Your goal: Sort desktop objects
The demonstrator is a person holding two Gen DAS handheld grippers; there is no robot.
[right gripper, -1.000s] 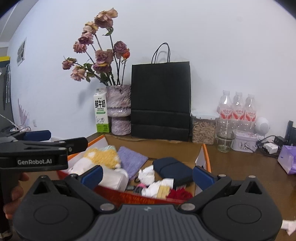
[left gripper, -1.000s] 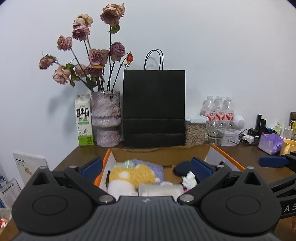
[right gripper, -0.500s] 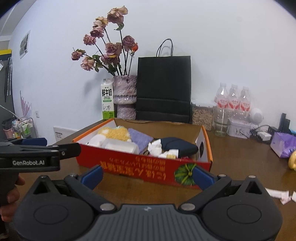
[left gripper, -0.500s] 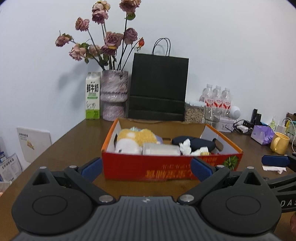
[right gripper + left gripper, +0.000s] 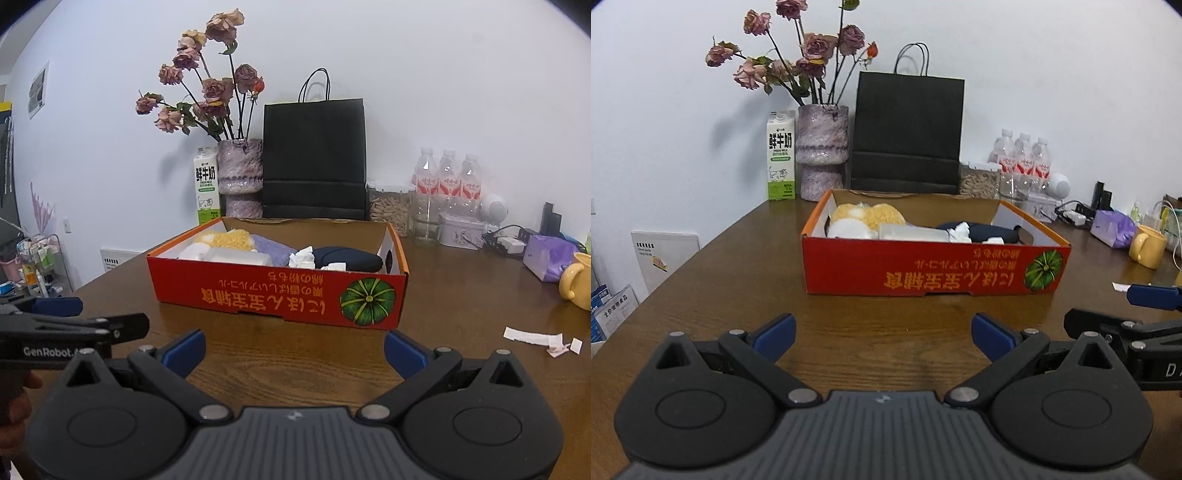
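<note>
A red cardboard box (image 5: 934, 271) (image 5: 280, 295) sits mid-table, holding a yellow-and-white plush (image 5: 866, 219), a pale rectangular case (image 5: 912, 232), crumpled tissues (image 5: 303, 257), a purple cloth (image 5: 271, 246) and a dark pouch (image 5: 349, 257). My left gripper (image 5: 882, 334) hovers open over bare wood in front of the box, nothing between its fingers. To the right of it my right gripper (image 5: 293, 345) is also open and holds nothing. White paper scraps (image 5: 543, 338) lie on the table at the right.
Behind the box stand a milk carton (image 5: 781, 155), a vase of dried roses (image 5: 822, 151), a black paper bag (image 5: 907, 134), a jar (image 5: 979, 181) and water bottles (image 5: 1021, 158). At the right are a yellow mug (image 5: 1147, 245), a purple tissue pack (image 5: 1113, 229) and chargers.
Both grippers have drawn back from above the box to the near side of the table. The box's red front wall now shows in full. Both stay open.
</note>
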